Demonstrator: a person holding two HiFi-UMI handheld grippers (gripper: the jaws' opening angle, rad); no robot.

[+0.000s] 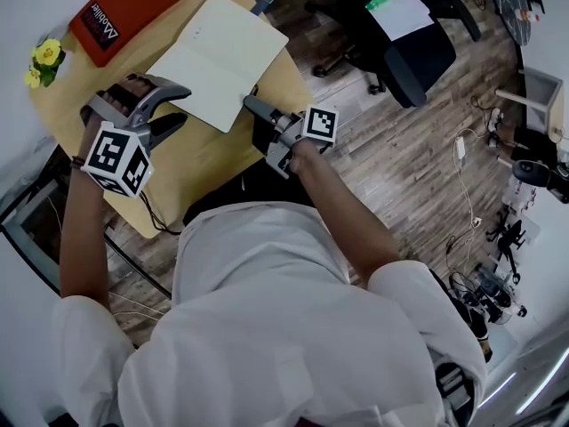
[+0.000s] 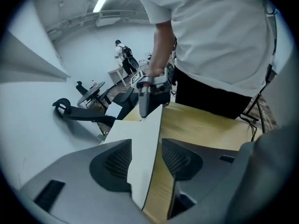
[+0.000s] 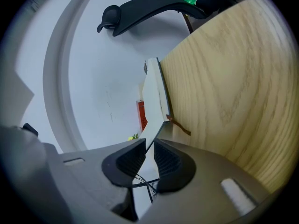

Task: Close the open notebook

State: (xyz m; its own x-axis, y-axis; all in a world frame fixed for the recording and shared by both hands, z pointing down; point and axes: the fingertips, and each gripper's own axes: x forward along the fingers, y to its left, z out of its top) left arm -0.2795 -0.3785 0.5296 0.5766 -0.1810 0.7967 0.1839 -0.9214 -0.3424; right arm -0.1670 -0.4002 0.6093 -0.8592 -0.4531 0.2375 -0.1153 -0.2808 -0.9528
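Note:
The open notebook (image 1: 218, 60) lies with its cream pages up on the round wooden table (image 1: 204, 163). My left gripper (image 1: 182, 105) stands at its left edge. In the left gripper view a raised page (image 2: 142, 153) stands on edge between the jaws of that gripper (image 2: 145, 158); it leans on the left pad (image 2: 117, 161) and a gap shows to the other pad, so the gripper is open. My right gripper (image 1: 250, 104) is shut on the notebook's near corner. In the right gripper view the thin sheet (image 3: 154, 101) runs into its pinched jaws (image 3: 148, 148).
A red book (image 1: 124, 12) and yellow flowers (image 1: 44, 59) sit at the table's far left. A black office chair (image 1: 404, 38) stands on the wooden floor to the right, with cables (image 1: 467, 176) beyond. The table's edge runs close under my right gripper. A person (image 2: 122, 50) stands far off.

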